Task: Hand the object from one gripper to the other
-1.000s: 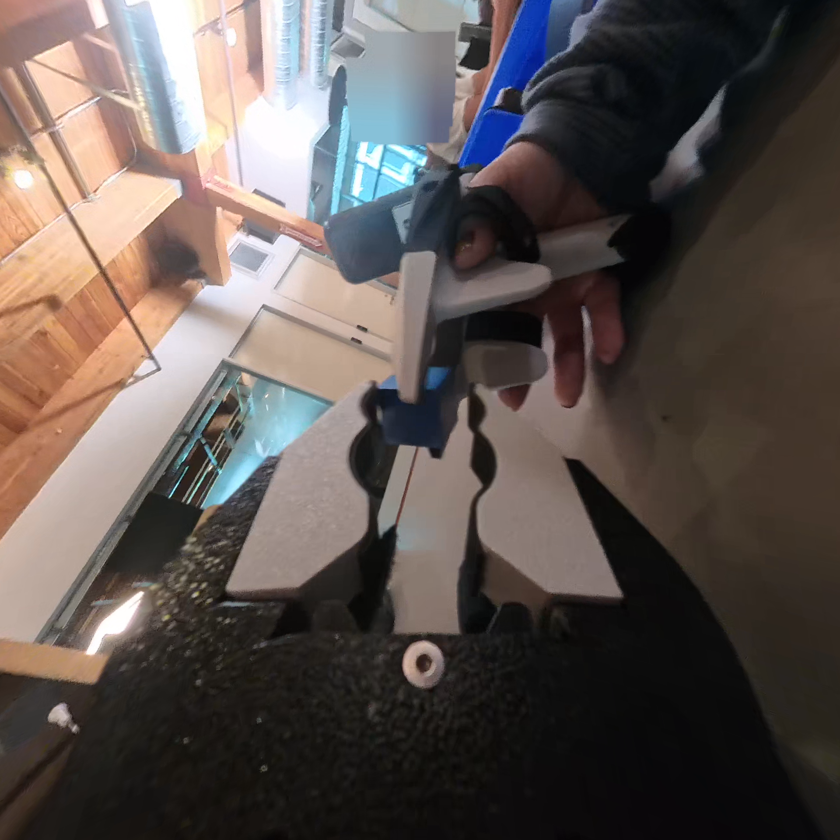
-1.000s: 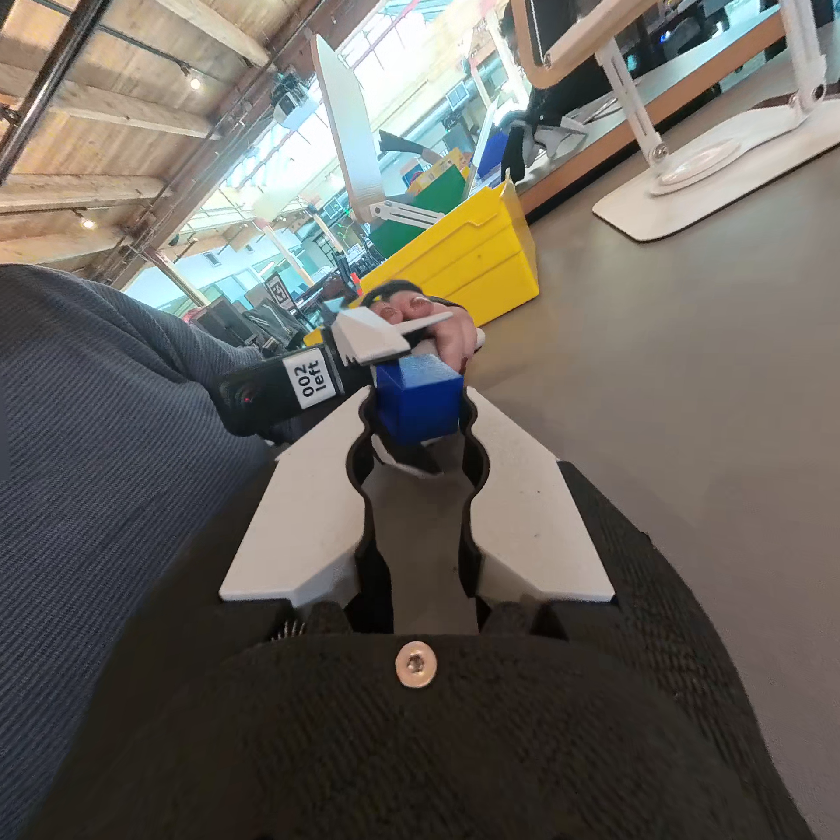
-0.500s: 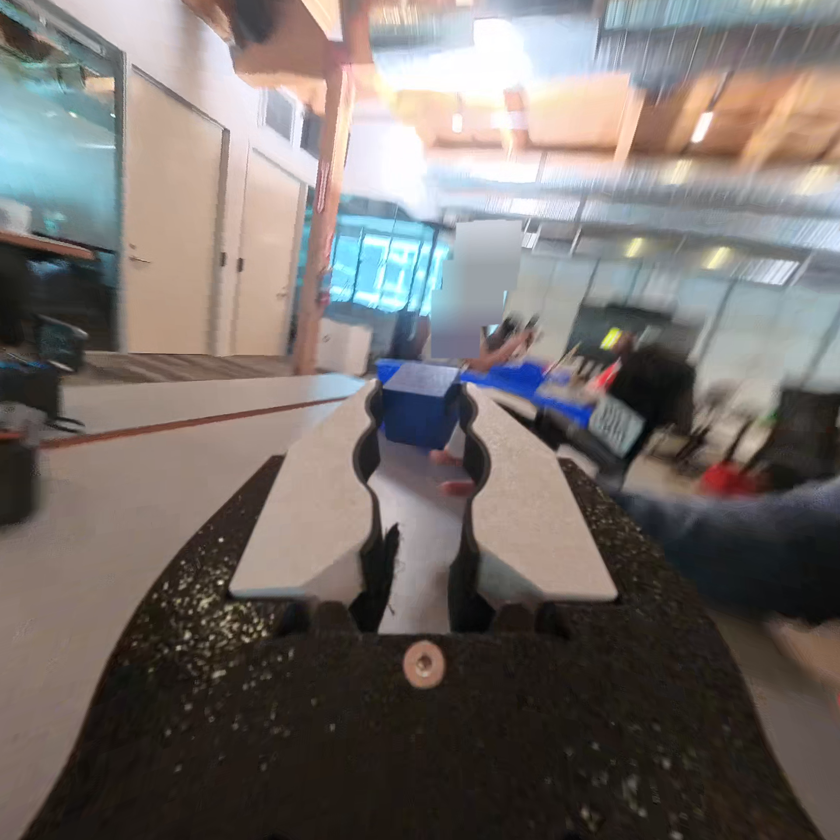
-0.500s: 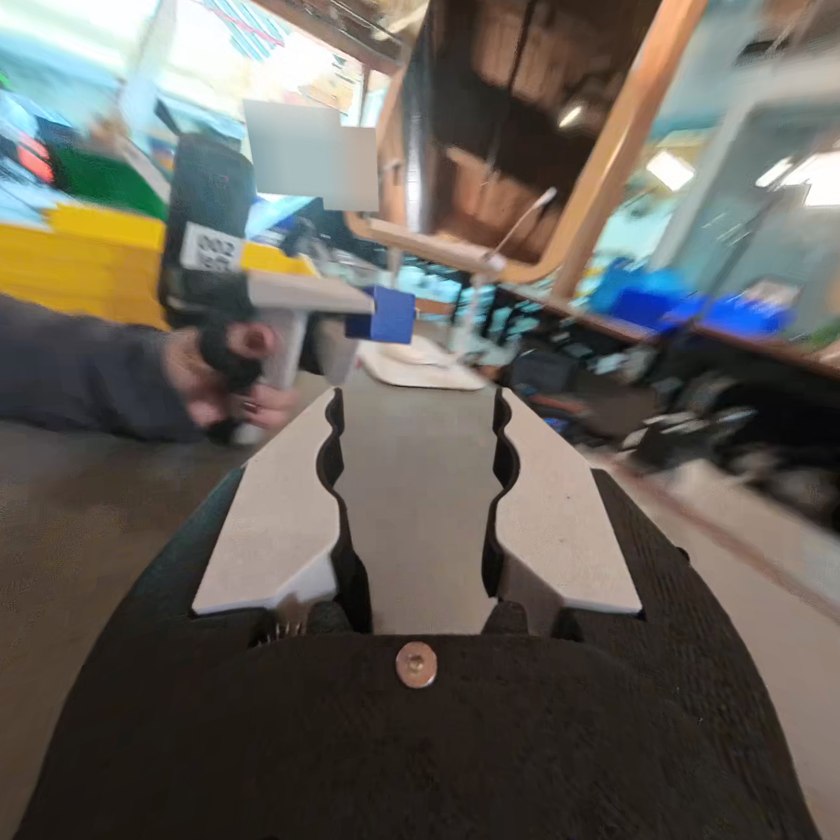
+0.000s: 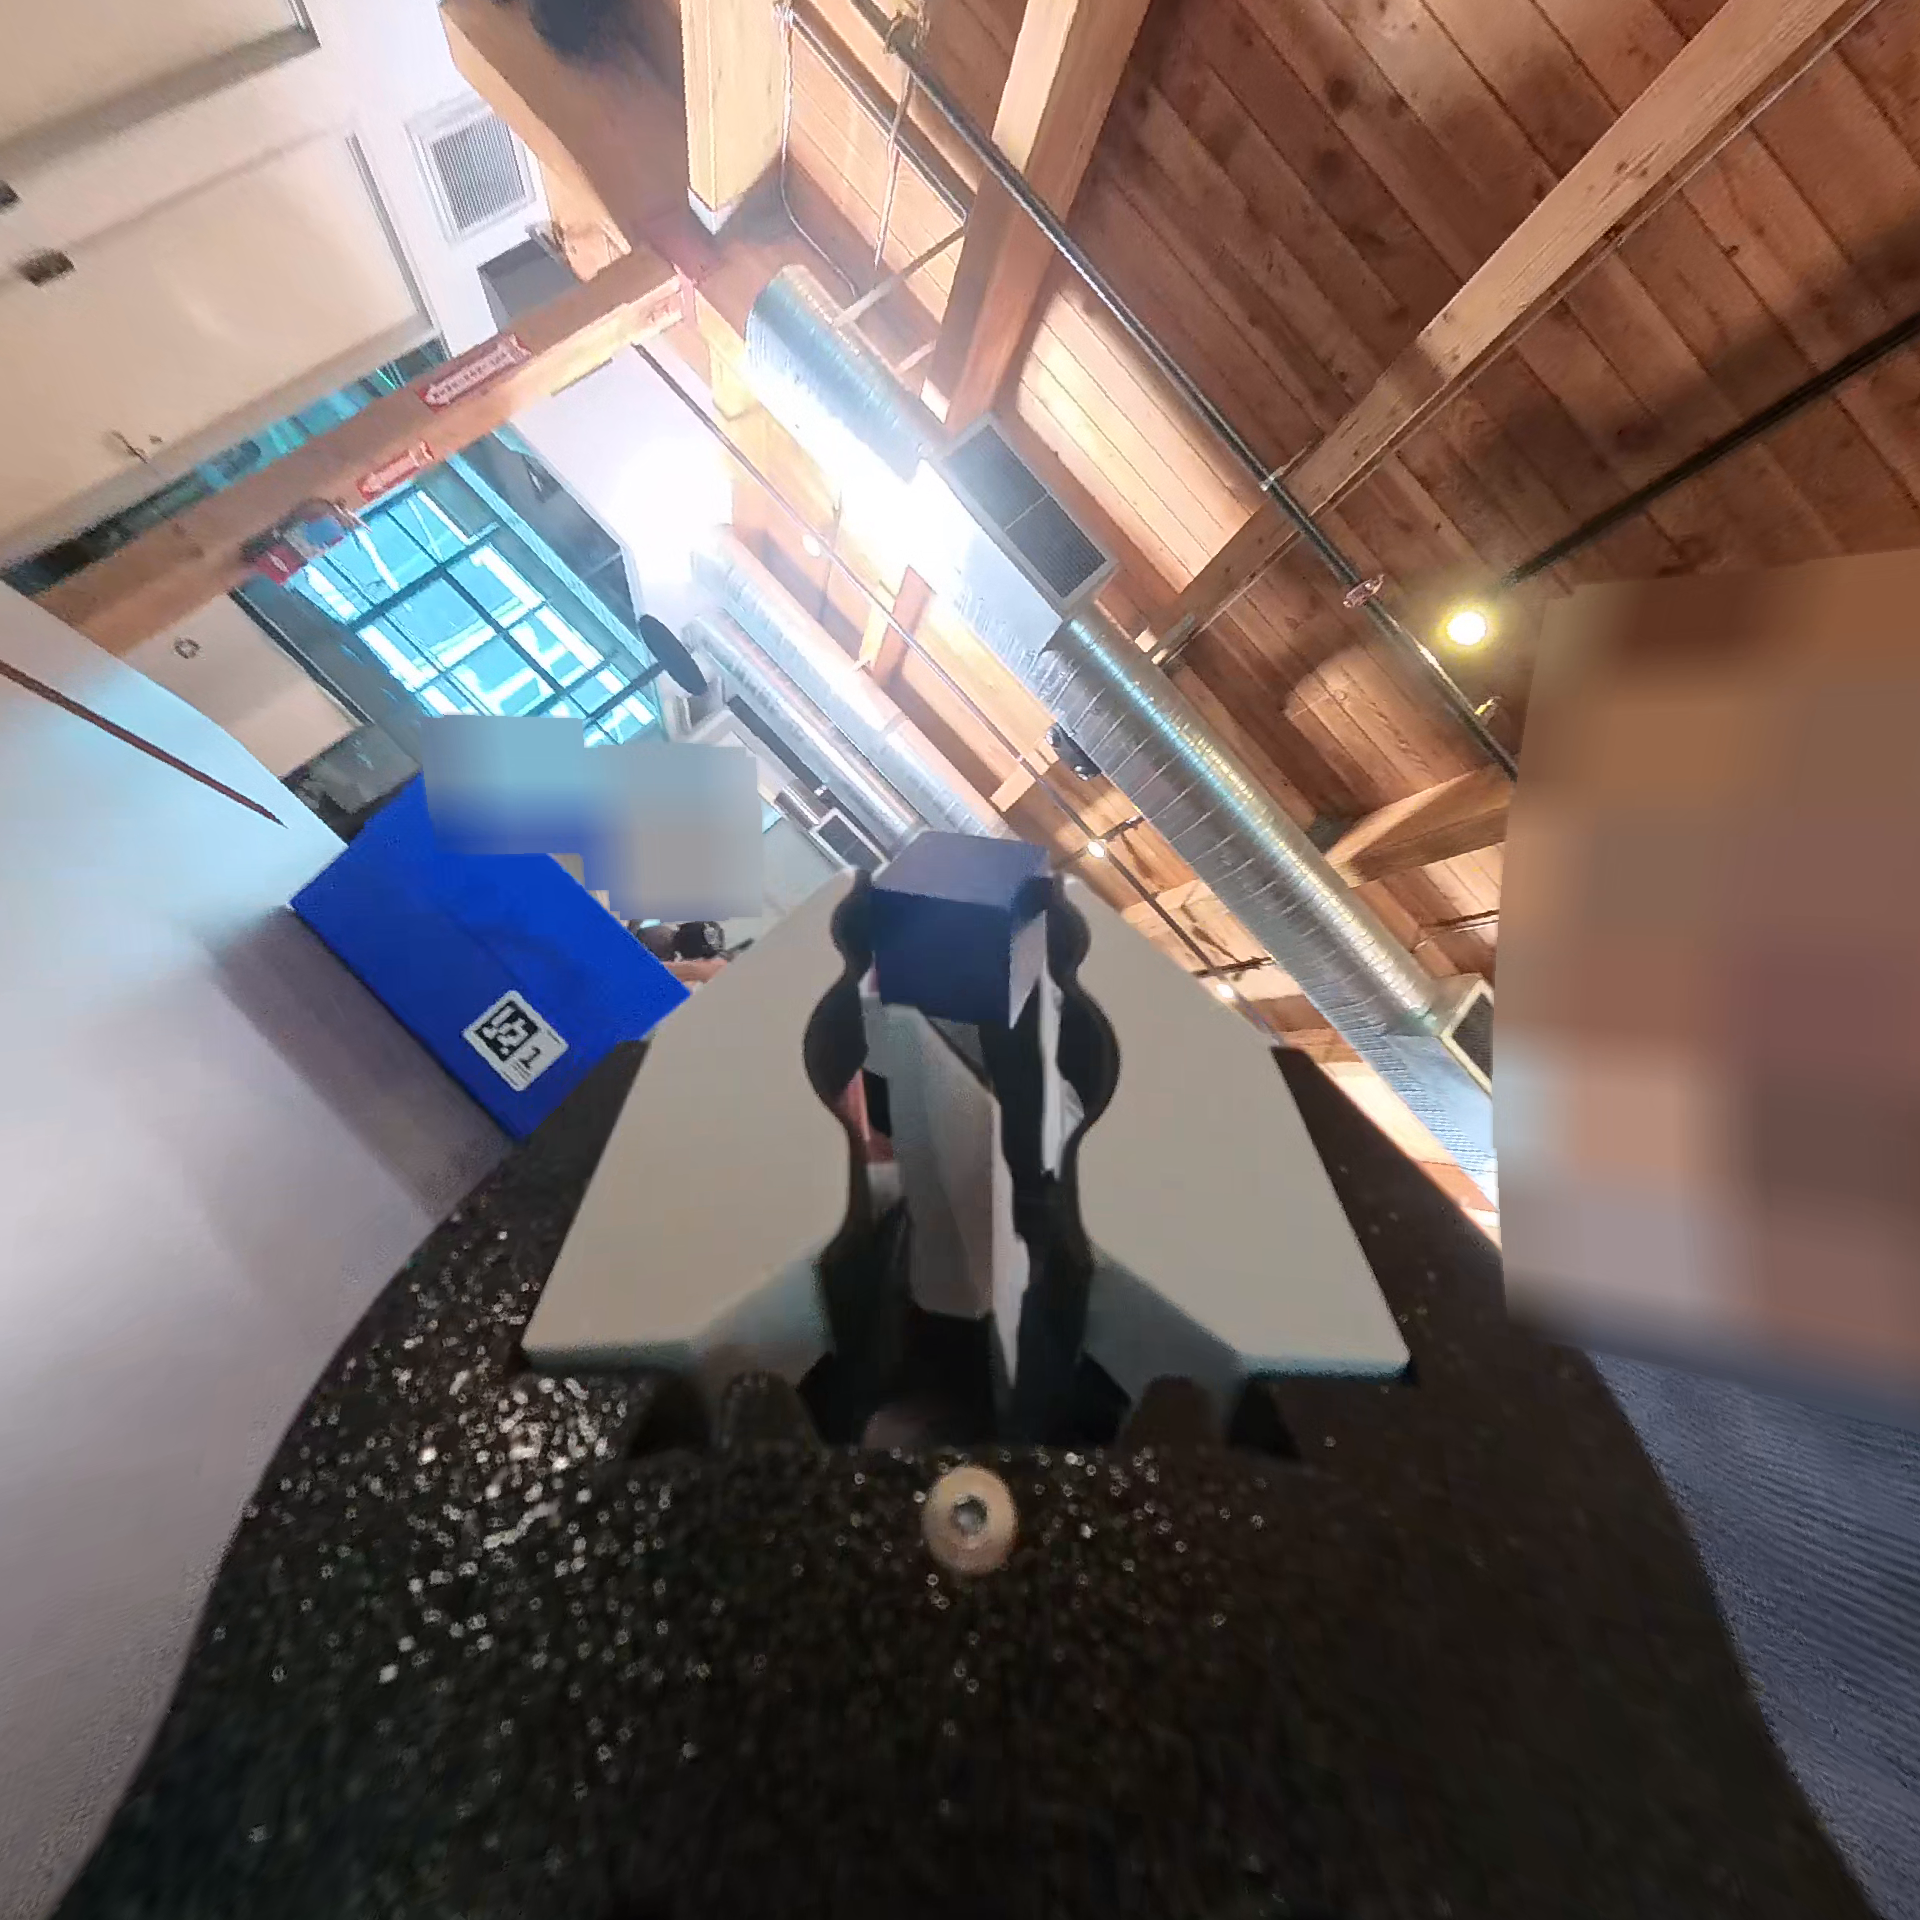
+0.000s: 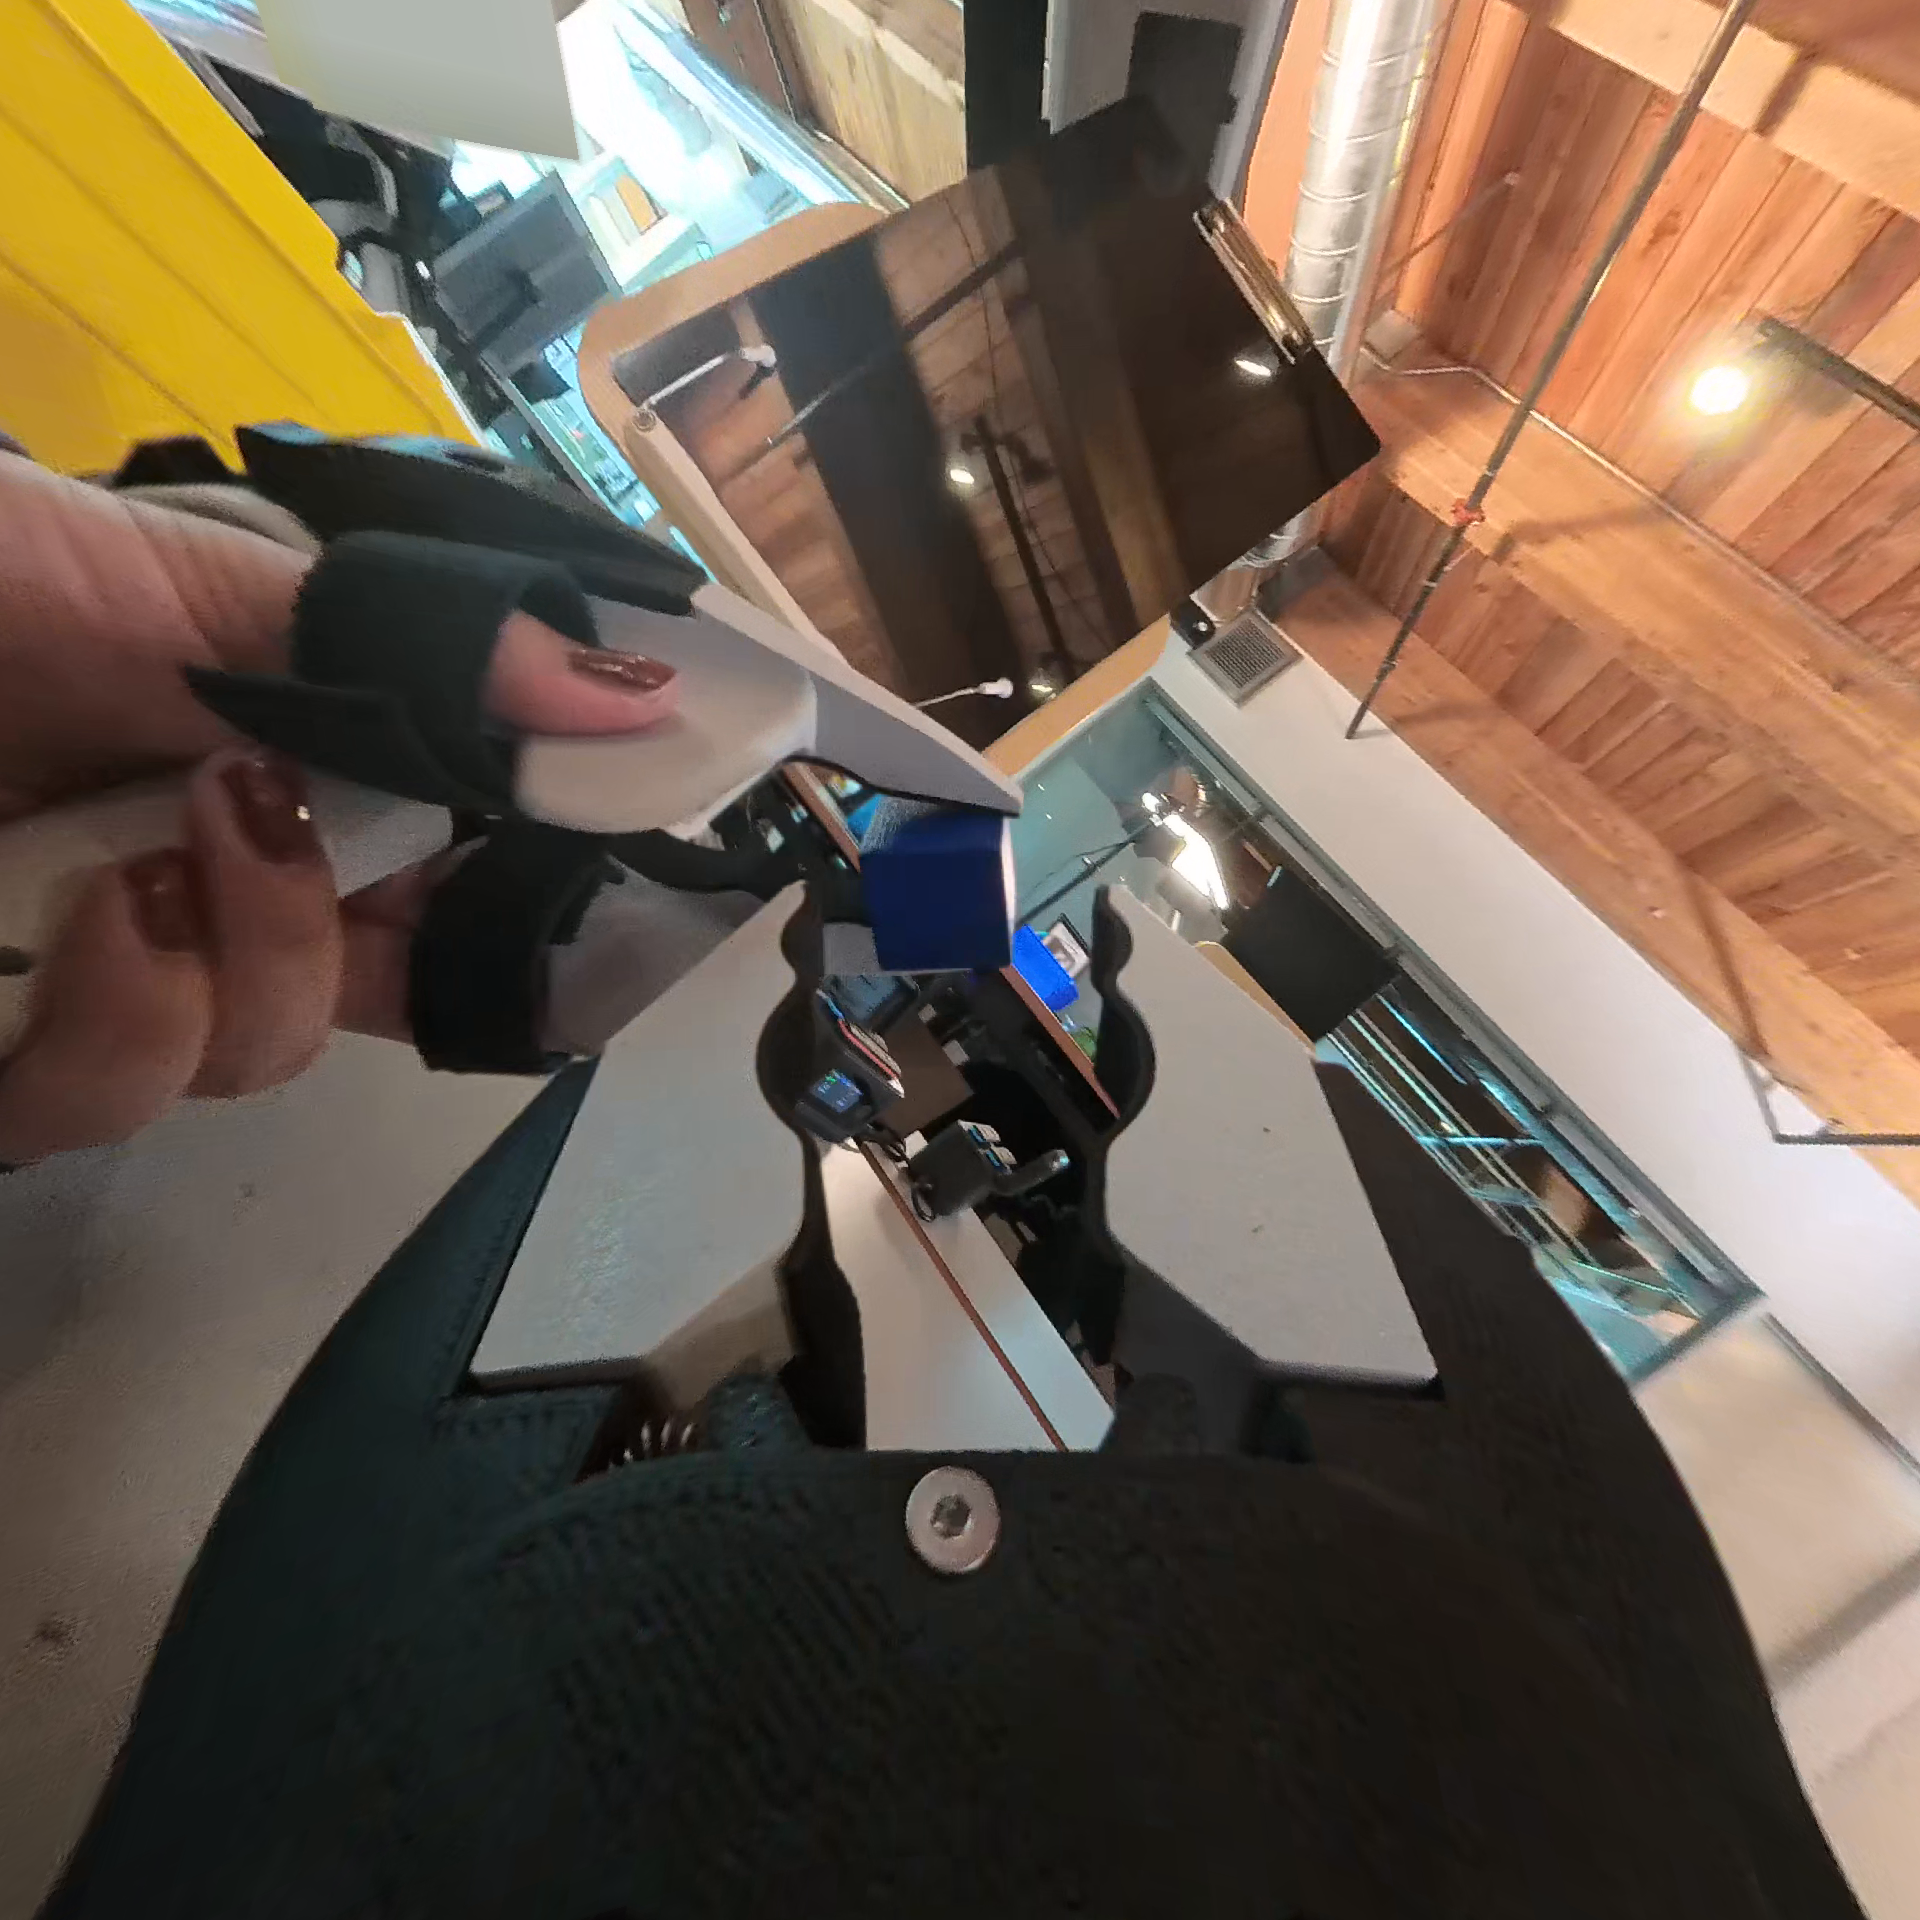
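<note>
A timber-planked ceiling with silver ducting is filling the upper half of the left wrist view, which is tilting steeply upward. At nine o'clock a blue bin is sitting on the pale floor, carrying a small white sticker with a black square code; its contents are hidden, and a blurred patch is covering the area above it. Another blurred patch is taking up the three o'clock edge.

In the right wrist view, a yellow bin is showing at ten o'clock, cut off by the frame, its inside out of sight. A dark glossy panel is hanging at twelve o'clock.

The person's left hand, in a black fingerless strap, is squeezing the handle of the left gripper, whose grey fingers are clenching the blue cube at their tips. Seen from the right wrist view, the cube is sitting at the centre, under the left gripper's upper finger.

The right gripper is standing released, its fingers spread to either side of the cube, and whether they are touching it is hard to make out. Small dark devices beyond the gap are too blurred to identify.
</note>
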Demonstrator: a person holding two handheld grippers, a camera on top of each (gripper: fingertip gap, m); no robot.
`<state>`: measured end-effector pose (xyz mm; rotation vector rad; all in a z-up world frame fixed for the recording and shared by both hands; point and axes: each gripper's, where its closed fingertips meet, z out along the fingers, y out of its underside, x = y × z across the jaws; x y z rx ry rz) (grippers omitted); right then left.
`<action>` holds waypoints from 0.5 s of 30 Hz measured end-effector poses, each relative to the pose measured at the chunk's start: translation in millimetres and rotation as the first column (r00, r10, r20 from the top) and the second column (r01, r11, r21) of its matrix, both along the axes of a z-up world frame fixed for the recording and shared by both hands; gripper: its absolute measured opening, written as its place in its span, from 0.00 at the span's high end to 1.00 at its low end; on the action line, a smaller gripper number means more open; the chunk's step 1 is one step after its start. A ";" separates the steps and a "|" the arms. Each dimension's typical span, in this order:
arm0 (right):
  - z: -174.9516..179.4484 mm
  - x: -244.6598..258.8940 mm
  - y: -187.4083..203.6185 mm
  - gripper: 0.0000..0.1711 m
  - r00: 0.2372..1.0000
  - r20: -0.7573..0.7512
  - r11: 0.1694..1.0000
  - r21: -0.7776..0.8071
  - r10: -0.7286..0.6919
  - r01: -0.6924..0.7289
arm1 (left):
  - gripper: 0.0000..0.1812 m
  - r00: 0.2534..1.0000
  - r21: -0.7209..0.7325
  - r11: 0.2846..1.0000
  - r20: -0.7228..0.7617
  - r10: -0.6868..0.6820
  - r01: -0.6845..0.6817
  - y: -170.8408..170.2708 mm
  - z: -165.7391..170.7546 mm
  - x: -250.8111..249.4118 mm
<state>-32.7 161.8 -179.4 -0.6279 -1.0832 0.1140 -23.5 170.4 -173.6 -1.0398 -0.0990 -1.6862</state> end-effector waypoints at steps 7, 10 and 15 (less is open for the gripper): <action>-3.0 1.0 3.8 0.85 1.000 0.024 1.000 -0.015 -0.003 0.003 | 0.82 0.997 0.026 0.998 -0.036 -0.063 0.064 -4.3 0.2 6.2; -8.3 2.9 13.8 0.85 0.998 0.013 0.984 -0.169 0.059 -0.056 | 0.66 0.977 0.103 0.995 -0.214 0.007 0.016 -5.3 0.2 9.5; -17.8 7.5 25.1 0.85 0.957 -0.104 0.787 -0.548 0.271 -0.283 | 0.57 0.680 0.429 0.898 -0.629 0.377 -0.100 -7.6 -13.0 14.2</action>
